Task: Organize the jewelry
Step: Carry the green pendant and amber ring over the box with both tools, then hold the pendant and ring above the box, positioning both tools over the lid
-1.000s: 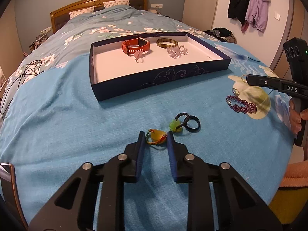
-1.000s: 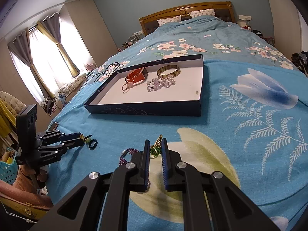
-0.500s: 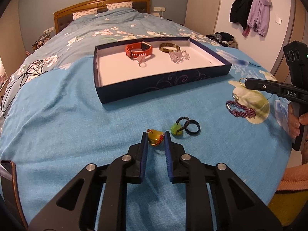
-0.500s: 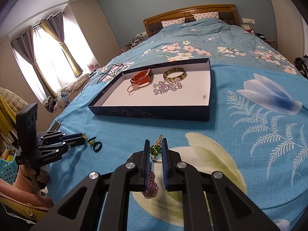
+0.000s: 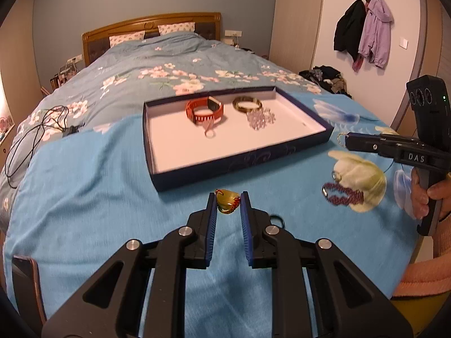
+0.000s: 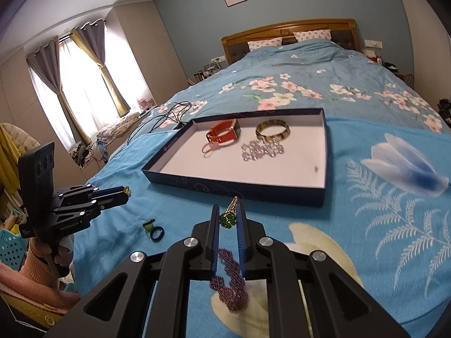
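My left gripper (image 5: 228,197) is shut on a yellow stone piece with red cord (image 5: 227,203), held just above the blue bedspread in front of the tray. My right gripper (image 6: 228,211) is shut on a gold ring with green beads (image 6: 228,218), raised over a purple bead bracelet (image 6: 229,278). The dark blue tray (image 5: 225,166) holds an orange watch band (image 5: 204,109), a gold bangle (image 5: 247,103) and a clear crystal bracelet (image 5: 260,118). A green bead with a black ring (image 6: 153,229) lies on the bed between the grippers.
A black cable (image 5: 33,135) trails over the bed's left side. A phone (image 5: 25,281) lies at the near left edge. Hands hold both gripper handles at the bed's foot. Coats (image 5: 363,31) hang on the right wall above a clothes pile.
The left jaws closed on the yellow stone piece and lifted it off the bedspread. The right gripper rose with the green ring, away from the purple bracelet.
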